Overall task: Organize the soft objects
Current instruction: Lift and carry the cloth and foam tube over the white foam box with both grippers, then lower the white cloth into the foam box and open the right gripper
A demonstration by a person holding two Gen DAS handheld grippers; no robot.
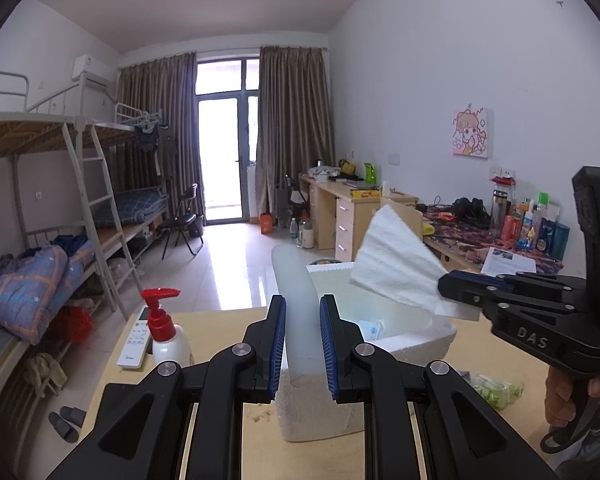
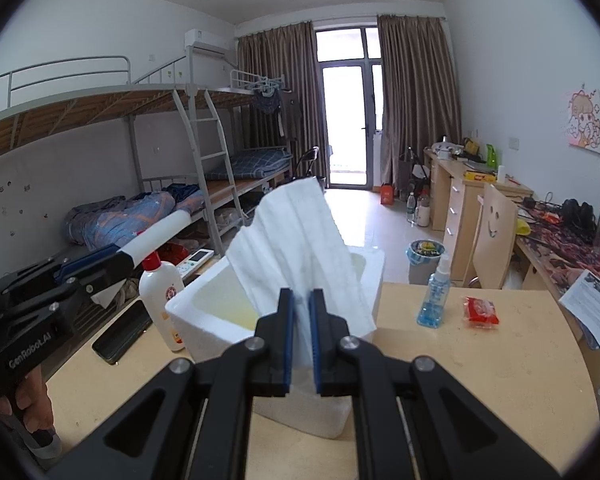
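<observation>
Because the white foam box (image 2: 204, 308) is the largest thing on the counter (image 2: 512, 364) and stands open at the top, we judge it to be where the soft things are meant to go, and both grippers hang just over it. In our right gripper (image 2: 300, 344) the jaws are nearly closed, pinching the bottom of a folded white cloth (image 2: 296, 236) that fans up above the box's open mouth. In our left gripper (image 1: 302, 352) the jaws stand a little wider, pressed against the sides of a white foam tube (image 1: 294, 292), which rises at a slant over the box's near corner. We hold both by one end, likely so the free ends can go down into the box.

Beside the box stand a white pump bottle (image 1: 168, 336) with a red top, a remote control (image 1: 135, 338) and a blue spray bottle (image 2: 436, 296); a small red packet (image 2: 480, 310) lies near the spray.

As for writing, "DAS" shows on the right gripper's body, "GenRobot.AI" on the left's. The bottle's label is too small to read.
</observation>
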